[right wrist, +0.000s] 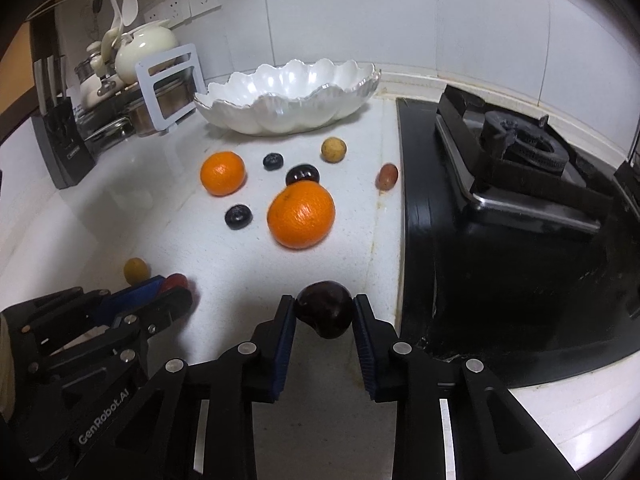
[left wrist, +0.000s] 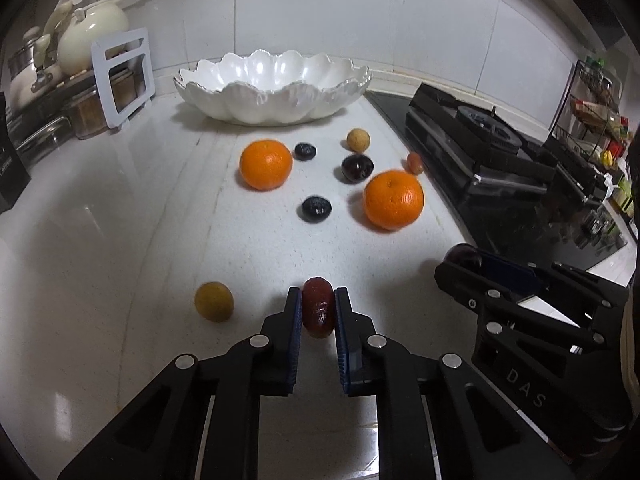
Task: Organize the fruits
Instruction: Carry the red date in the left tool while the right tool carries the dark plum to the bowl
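My left gripper [left wrist: 317, 296] is shut on a small red oblong fruit [left wrist: 318, 312] low over the white counter [left wrist: 120, 220]; the same grip shows in the right wrist view [right wrist: 176, 280]. My right gripper [right wrist: 324, 300] is shut on a dark round plum-like fruit [right wrist: 325, 314], both pads touching its sides. Beyond them lie two oranges [left wrist: 265, 164] [left wrist: 393, 199], two blueberries [left wrist: 316, 209] [left wrist: 305, 151], a dark cherry [left wrist: 357, 168], tan round fruits [left wrist: 213, 301] [left wrist: 358, 139] and a small reddish grape [left wrist: 415, 162]. A white scalloped bowl [left wrist: 272, 108] stands empty at the back.
A black gas hob [right wrist: 500, 208] runs along the counter's right edge, close to my right gripper. A dish rack with a cream teapot [left wrist: 92, 32], jars and a white stand [left wrist: 122, 76] fills the back left corner. A knife block [right wrist: 64, 148] stands at the left.
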Tool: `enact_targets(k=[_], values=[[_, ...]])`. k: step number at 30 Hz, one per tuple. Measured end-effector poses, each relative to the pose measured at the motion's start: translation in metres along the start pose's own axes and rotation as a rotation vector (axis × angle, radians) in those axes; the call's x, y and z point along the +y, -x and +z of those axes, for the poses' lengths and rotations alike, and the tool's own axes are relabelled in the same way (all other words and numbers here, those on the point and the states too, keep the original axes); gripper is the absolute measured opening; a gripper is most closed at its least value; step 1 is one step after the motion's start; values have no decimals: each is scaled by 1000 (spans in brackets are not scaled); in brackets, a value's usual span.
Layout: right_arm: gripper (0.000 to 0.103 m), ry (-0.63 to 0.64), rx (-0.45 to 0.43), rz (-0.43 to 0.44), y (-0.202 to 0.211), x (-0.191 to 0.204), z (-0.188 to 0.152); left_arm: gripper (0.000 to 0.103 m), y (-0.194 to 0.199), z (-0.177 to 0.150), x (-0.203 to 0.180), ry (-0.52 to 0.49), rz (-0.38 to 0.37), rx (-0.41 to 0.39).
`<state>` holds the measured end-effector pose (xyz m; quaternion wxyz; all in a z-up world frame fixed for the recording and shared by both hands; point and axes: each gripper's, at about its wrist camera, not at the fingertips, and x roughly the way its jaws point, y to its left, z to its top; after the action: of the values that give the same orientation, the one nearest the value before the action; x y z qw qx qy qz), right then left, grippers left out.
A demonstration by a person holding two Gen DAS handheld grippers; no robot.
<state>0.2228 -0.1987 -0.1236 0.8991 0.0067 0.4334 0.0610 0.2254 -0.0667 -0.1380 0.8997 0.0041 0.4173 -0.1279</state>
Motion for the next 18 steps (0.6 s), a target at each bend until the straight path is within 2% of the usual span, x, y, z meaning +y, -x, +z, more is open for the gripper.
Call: enact_targets(k=[10, 18], values=[[30, 4, -66, -22, 23, 10, 25, 17, 24, 25, 13, 16, -41, -76], [30, 20, -131, -7, 39, 19, 49, 17, 46, 50, 19, 14, -30, -161]])
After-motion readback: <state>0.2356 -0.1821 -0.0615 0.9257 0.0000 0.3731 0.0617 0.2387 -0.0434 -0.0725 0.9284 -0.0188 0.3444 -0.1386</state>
